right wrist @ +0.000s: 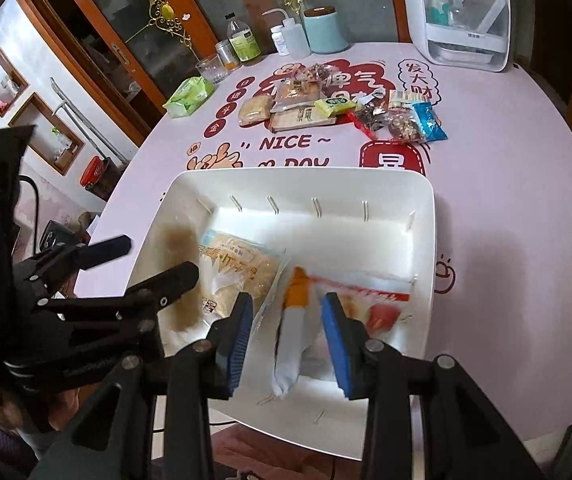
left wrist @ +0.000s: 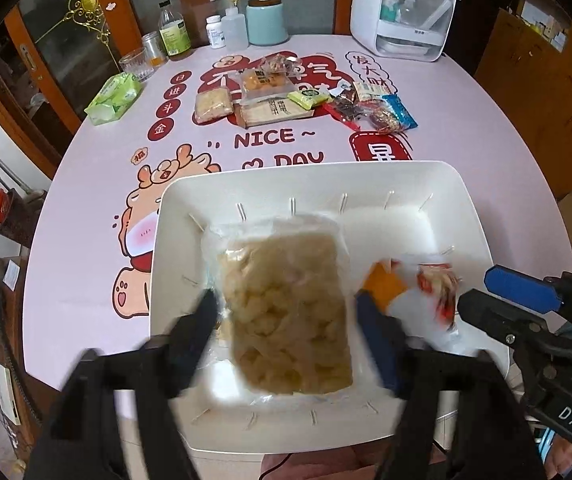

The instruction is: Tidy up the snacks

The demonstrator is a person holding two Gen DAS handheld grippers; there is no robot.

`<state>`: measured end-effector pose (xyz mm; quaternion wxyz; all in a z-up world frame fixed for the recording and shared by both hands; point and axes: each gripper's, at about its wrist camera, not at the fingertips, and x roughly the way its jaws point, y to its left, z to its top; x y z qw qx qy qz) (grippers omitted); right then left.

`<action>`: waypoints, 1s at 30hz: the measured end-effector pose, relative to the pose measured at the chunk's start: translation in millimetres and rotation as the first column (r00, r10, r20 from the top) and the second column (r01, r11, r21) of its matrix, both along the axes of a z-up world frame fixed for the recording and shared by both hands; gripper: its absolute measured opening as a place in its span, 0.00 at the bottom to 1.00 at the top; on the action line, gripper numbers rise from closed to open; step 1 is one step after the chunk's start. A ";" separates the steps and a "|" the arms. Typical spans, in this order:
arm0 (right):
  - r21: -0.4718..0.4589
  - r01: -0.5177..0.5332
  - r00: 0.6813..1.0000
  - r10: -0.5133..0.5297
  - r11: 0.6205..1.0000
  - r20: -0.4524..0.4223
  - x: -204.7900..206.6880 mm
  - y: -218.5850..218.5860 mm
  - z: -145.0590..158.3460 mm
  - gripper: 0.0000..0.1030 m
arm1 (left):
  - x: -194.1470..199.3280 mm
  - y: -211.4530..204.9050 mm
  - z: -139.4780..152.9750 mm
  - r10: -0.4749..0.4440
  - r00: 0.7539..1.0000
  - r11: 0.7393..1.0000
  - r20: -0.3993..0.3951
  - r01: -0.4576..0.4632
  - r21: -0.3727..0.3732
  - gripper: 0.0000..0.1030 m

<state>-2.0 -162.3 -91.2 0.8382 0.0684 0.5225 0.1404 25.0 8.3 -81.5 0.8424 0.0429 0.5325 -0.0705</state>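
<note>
White tray (left wrist: 438,184) on a pink tablecloth (left wrist: 98,208) — red lettering, cartoon prints. Beige snack pack (left wrist: 286,312); another packet (right wrist: 292,332) — orange and white.

Left claw (left wrist: 286,320) with black angular arms and blurred dark fingers, right claw (right wrist: 288,328) black-framed with ribbed blue pads (right wrist: 336,344), silver screws at the joints, white "DAS" lettering on one arm

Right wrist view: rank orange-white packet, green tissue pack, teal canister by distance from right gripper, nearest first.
1. Orange-white packet: between the right gripper's open jaws, in the white tray.
2. Green tissue pack: far left of the table.
3. Teal canister: back edge, centre.
</note>
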 end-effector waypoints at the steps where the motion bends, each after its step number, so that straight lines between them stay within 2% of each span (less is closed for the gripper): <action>1: 0.001 0.000 1.000 0.000 1.000 -0.002 0.1 0.2 -0.7 0.36 | -0.6 0.4 1.7 0.001 1.000 1.000 0.011 -0.001 -0.007 0.84; 24: 0.005 -0.018 0.999 0.018 1.000 -0.034 -5.1 -3.0 -1.0 0.36 | -0.4 -2.5 7.2 0.019 1.000 0.999 -0.004 -0.019 -0.037 0.85; 30: 0.005 -0.026 1.000 0.026 1.000 -0.005 -8.0 -7.7 10.1 0.36 | -6.0 -2.9 18.8 0.025 1.000 0.999 0.014 -0.025 -0.039 0.85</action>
